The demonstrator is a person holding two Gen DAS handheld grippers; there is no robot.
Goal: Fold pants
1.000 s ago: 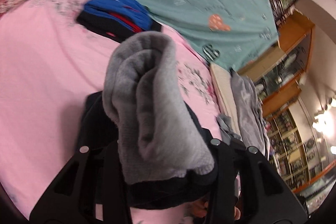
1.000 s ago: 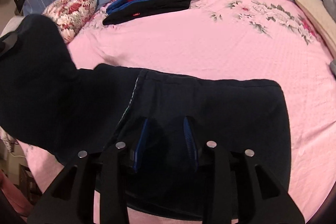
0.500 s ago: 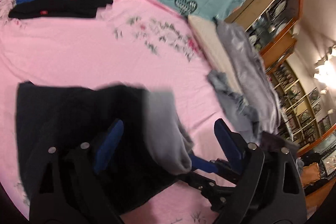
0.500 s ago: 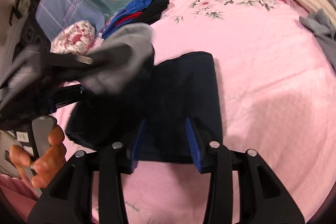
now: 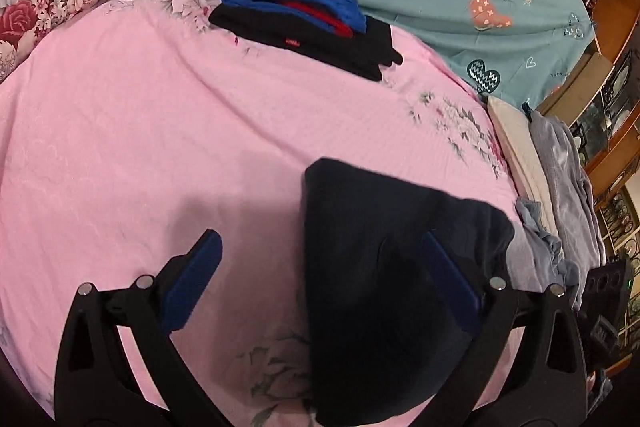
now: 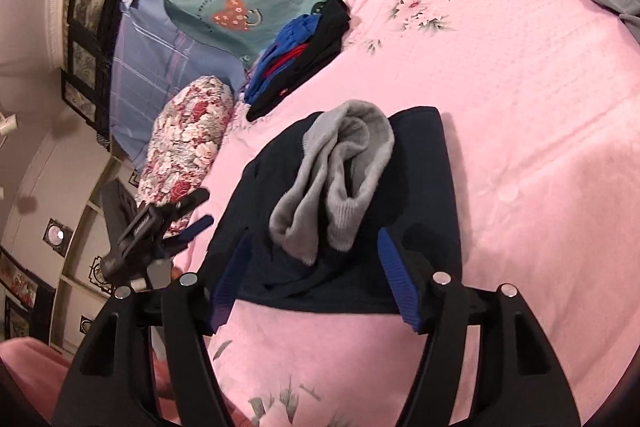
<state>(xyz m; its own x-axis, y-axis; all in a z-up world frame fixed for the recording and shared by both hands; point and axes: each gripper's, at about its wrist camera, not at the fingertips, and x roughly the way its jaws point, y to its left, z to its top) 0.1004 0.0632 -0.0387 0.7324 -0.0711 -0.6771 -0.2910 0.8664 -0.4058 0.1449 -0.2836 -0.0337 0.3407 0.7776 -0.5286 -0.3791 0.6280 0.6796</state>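
Both grippers' jaws have just been opening. The left gripper point(image 5: 320, 267) is spread wide and the right gripper point(image 6: 314, 267) spread, neither pinching the pants point(image 6: 416, 195): a soft dark navy folded rectangle with fuzzy grey lining point(image 6: 340, 179) turned out, near the bed's point(image 6: 520, 107) front edge. Beyond lie folded clothes point(image 5: 304, 19).

The left claw point(image 5: 320, 281), its jaws just opened wide, hovers low in the frame over the folded dark pants point(image 5: 384, 291) on the pink bed point(image 5: 160, 131); nothing is gripped.
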